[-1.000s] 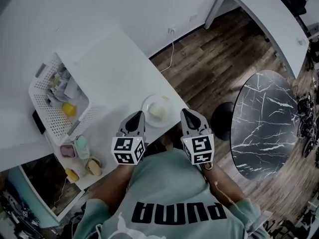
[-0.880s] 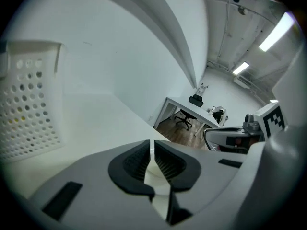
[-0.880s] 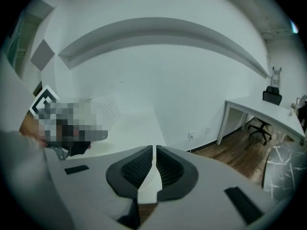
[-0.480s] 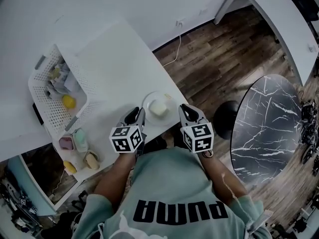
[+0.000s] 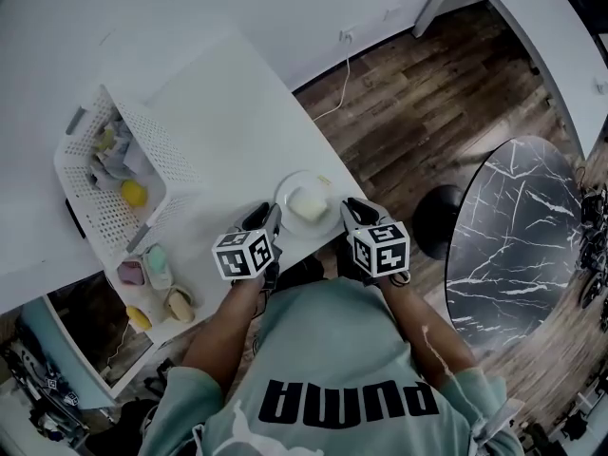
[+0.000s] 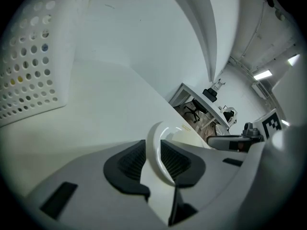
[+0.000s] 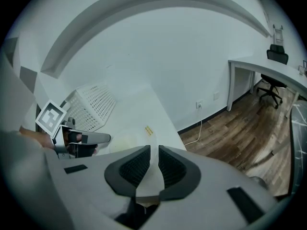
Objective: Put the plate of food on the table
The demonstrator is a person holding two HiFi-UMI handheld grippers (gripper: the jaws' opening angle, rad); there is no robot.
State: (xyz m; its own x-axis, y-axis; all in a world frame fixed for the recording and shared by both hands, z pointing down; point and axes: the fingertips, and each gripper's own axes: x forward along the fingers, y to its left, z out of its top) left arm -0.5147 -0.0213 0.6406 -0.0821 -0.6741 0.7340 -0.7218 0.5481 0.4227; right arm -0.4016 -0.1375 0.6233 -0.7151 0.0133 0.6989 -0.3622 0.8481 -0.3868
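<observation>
A white plate [image 5: 323,218] carrying a pale yellow block of food [image 5: 307,202] sits over the near corner of the white table [image 5: 218,112]. My left gripper [image 5: 270,222] is shut on the plate's left rim, and my right gripper [image 5: 352,213] is shut on its right rim. The left gripper view shows the plate rim [image 6: 154,150] pinched between the dark pads, with the food [image 6: 188,137] beyond it. In the right gripper view, the plate edge [image 7: 152,169] is clamped in the right gripper [image 7: 153,163]. Whether the plate touches the table, I cannot tell.
A white perforated basket [image 5: 104,188] holding small items stands on the table's left side. Below it, a low shelf [image 5: 157,283] holds several small things. A round marble table [image 5: 522,236] and wooden floor lie to the right. A white desk [image 5: 532,27] stands far right.
Both grippers and the plate have edged slightly forward over the table corner, and both stay shut on the rim throughout.
</observation>
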